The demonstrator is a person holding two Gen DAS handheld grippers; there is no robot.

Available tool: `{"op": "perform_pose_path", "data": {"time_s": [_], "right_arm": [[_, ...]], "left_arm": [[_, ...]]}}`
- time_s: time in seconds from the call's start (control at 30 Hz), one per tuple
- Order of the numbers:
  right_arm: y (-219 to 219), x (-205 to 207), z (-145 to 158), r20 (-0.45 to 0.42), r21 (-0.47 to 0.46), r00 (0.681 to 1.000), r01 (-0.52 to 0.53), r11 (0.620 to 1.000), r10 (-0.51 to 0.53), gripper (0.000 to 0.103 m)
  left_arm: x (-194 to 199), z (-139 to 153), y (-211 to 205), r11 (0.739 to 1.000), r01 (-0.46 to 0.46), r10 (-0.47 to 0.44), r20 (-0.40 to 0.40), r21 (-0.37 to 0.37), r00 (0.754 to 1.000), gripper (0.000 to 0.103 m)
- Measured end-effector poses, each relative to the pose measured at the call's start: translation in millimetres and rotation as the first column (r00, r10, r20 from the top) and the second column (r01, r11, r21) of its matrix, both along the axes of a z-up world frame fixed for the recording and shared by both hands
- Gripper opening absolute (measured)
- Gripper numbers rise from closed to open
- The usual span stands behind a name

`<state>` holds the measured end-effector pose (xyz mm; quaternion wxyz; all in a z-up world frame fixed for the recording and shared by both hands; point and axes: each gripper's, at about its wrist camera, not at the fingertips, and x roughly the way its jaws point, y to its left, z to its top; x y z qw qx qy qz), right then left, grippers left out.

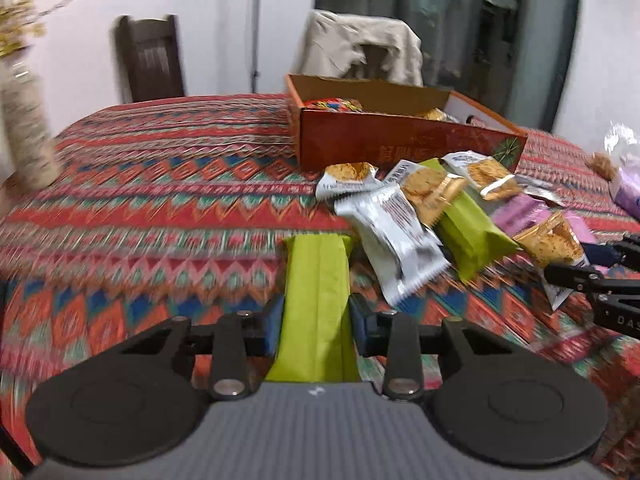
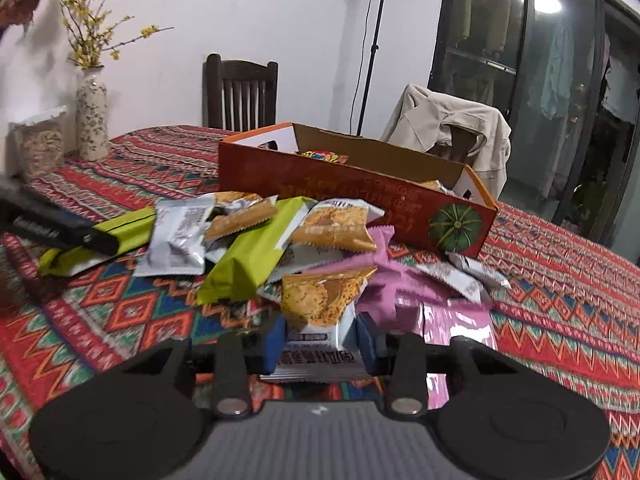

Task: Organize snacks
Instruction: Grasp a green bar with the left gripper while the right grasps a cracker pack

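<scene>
Between the blue rubbery-looking pads of the matt black plastic left gripper (image 1: 316, 316) sits a matt, paper-like lime-green snack packet (image 1: 316, 280). The matching right gripper (image 2: 320, 340) clamps a glossy film cracker packet (image 2: 320, 300), orange and white. Just beyond its fingertips lie crinkled silver foil sachets (image 2: 178, 236) and shiny pink wrappers (image 2: 404, 284) on woven, patterned red cloth (image 2: 560, 300). Further ahead stands an orange cardboard box (image 2: 340, 196), printed outside, raw brown inside.

Even indoor light is filling both views, with a ceiling lamp glaring as a white spot in the dark glass door (image 2: 560, 80). Motion blur is smearing the left wrist view, worst across the patterned cloth (image 1: 120, 200) and vase (image 1: 24, 128). Fisheye bending is curving the edges, and black corners are vignetting both.
</scene>
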<state>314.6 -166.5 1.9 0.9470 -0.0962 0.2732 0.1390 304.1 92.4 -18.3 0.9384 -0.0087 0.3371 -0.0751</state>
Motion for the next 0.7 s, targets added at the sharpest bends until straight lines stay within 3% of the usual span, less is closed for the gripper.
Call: {"op": "perform_pose_path", "data": {"time_s": [0.1, 0.23, 0.43, 0.7], "right_arm": [[-11.0, -20.4, 2.6, -0.016, 0.036, 1.000, -0.015, 0.999, 0.016, 0.038], [-27.3, -54.1, 1.3, -0.025, 0.070, 1.000, -0.014, 0.997, 0.015, 0.038], [-57.2, -100.8, 0.9, -0.040, 0.126, 0.999, 0.019, 0.992, -0.014, 0.038], [-85.3, -135.0, 11.5, -0.001, 0.173, 0.999, 0.043, 0.984, -0.043, 0.038]], "left_arm": [[-42.8, 2.1, -8.5, 0.996, -0.087, 0.086, 0.021, 0.011, 0.996, 0.035], [-94.9, 7.8, -15.4, 0.985, -0.164, 0.165, 0.033, -0.047, 0.986, 0.035], [-134.6, 27.9, -40.3, 0.991, -0.125, 0.128, 0.071, -0.041, 0.989, 0.035], [-151.5, 45.2, -70.4, 0.994, -0.094, 0.100, 0.123, -0.054, 0.987, 0.035]]}}
